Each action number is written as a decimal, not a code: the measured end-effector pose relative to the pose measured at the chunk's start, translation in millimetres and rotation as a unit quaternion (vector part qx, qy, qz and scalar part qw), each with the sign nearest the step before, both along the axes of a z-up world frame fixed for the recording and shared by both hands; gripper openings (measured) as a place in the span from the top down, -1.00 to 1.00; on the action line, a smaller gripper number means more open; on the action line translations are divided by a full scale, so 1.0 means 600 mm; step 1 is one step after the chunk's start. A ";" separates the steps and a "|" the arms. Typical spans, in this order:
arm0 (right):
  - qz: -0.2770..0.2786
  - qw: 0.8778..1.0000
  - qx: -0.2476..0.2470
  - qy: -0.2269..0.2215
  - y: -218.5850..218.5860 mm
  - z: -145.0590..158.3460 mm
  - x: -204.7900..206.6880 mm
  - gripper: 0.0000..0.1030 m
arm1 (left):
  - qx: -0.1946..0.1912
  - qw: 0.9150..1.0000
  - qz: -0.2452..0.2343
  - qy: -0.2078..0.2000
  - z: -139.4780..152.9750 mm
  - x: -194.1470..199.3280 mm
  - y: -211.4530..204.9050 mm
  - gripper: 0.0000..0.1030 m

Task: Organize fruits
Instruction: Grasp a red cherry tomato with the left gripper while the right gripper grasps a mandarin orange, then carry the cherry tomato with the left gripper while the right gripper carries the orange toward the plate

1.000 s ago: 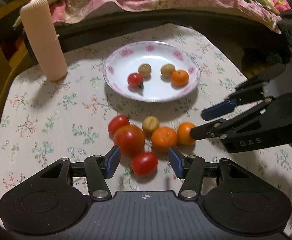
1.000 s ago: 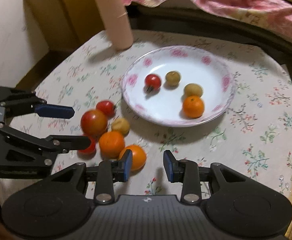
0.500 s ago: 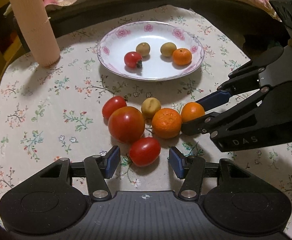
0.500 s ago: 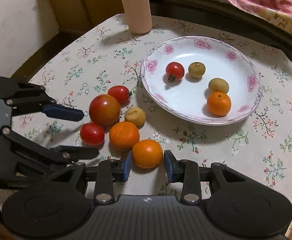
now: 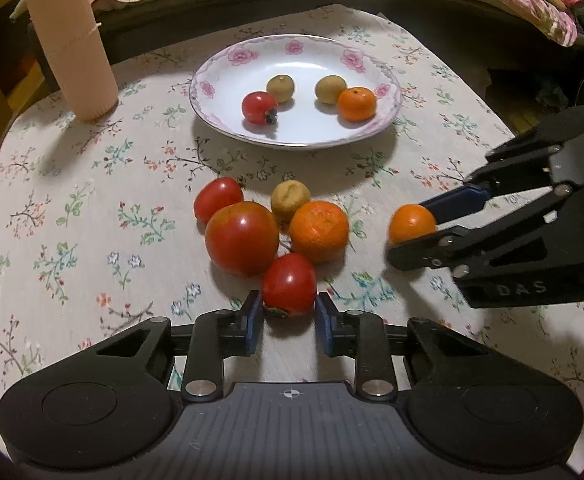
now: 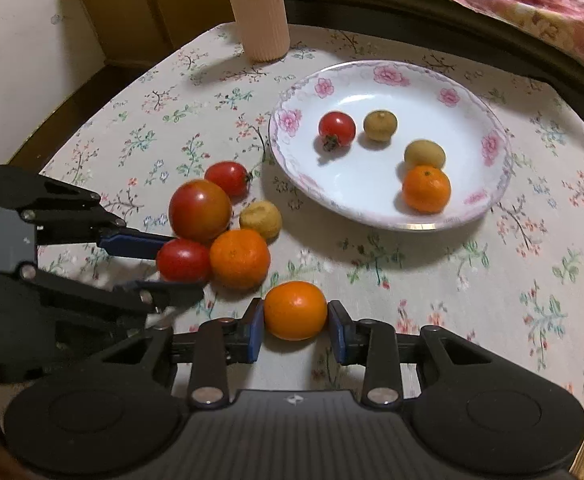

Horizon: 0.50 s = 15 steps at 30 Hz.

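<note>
**Ana:** Tomatoes bruise easily, so how will that small tomato (image 5: 289, 284) handle?

**Ben:** I'd judge it light, smooth and soft-skinned. The left gripper (image 5: 289, 318) has its jaws closing across the widest part, a blue pad at each flank and the stem end toward the camera. That looks the sensible place to hold. It sits on the floral tablecloth (image 5: 91, 200), touching the big tomato (image 5: 242, 238).

**Ana:** And the other hand?

**Ben:** The right gripper (image 6: 296, 326) is clamped narrowly on a small orange (image 6: 295, 310), pads on both sides. Firmer peel, probably more forgiving, though round and likely to roll if released.

**Ana:** Where does it all go?

**Ben:** Presumably the flowered plate (image 5: 388, 120), which already holds four fruits, well apart from this cluster.

**Ana:** Anything unclear?

**Ben:** Whether either fruit is off the cloth; the undersides are hidden. The person's hands are out of view too.
</note>
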State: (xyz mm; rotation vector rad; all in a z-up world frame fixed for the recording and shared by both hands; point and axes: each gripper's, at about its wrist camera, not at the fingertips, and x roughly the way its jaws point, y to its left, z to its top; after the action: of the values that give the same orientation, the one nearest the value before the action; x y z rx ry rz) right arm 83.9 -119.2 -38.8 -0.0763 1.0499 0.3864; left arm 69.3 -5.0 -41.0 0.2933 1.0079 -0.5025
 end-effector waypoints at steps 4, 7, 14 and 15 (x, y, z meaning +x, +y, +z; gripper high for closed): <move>-0.008 1.000 -0.002 0.000 -0.008 0.005 -0.035 0.31 | 0.001 1.000 -0.005 0.000 0.004 -0.032 0.001 0.33; -0.013 1.000 0.001 0.002 -0.013 0.012 -0.066 0.31 | 0.001 1.000 -0.005 0.007 0.002 -0.060 0.003 0.31; -0.021 1.000 -0.016 0.011 -0.011 0.005 -0.124 0.31 | -0.006 1.000 0.026 -0.016 0.012 -0.048 0.011 -0.09; -0.024 1.000 -0.014 0.011 -0.012 0.006 -0.124 0.31 | -0.010 0.999 0.027 -0.020 0.015 -0.043 0.009 -0.16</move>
State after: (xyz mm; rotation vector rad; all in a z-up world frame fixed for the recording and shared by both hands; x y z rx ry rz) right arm 9.5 -126.3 -35.3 -0.0715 1.0766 0.3301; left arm 43.6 0.3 -32.1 0.2561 0.9694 -0.4552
